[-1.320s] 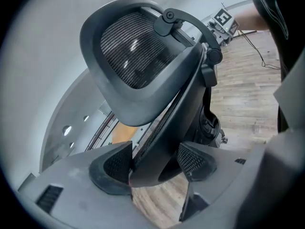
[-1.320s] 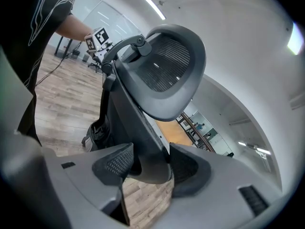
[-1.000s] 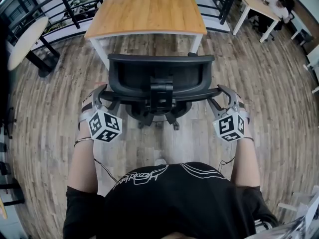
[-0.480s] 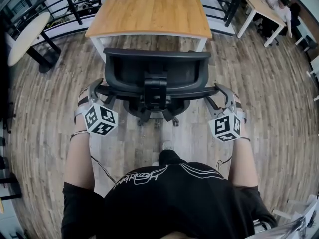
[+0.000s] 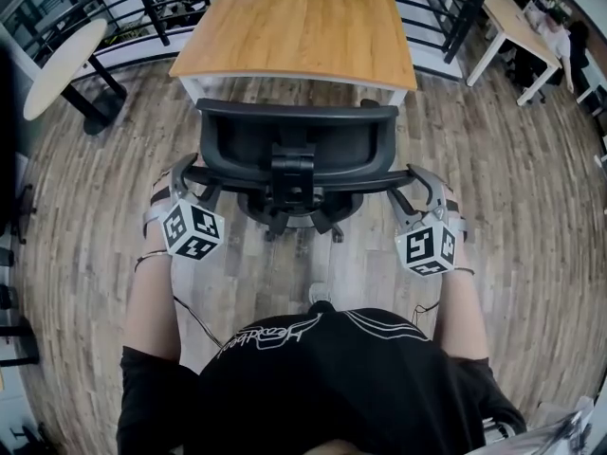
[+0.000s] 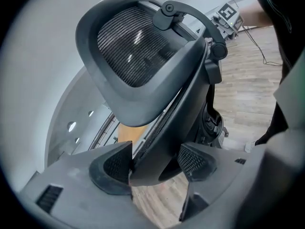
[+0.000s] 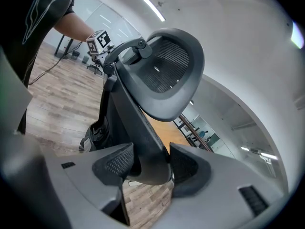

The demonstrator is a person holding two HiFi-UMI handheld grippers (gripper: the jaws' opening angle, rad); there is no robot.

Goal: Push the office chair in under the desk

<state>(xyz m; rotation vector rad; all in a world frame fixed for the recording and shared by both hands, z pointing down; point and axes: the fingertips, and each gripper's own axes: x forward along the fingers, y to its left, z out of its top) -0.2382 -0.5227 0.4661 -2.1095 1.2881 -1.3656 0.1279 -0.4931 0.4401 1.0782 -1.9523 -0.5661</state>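
1. A black office chair (image 5: 294, 145) stood on a wood-plank floor (image 5: 85, 254). Its back was turned to the person (image 5: 313, 377) and its seat faced a wooden surface (image 5: 299, 22) on white legs.
2. From above, the top of the chair's back lay just at the near edge of the surface. How far the seat reached underneath could not be told.
3. The left gripper (image 6: 156, 162) had its fingers clenched on the left edge of the chair's back frame.
4. The right gripper (image 7: 150, 166) had its fingers clenched on the right edge of the same frame.
5. Both arms reached forward, about level, one at each side of the chair.
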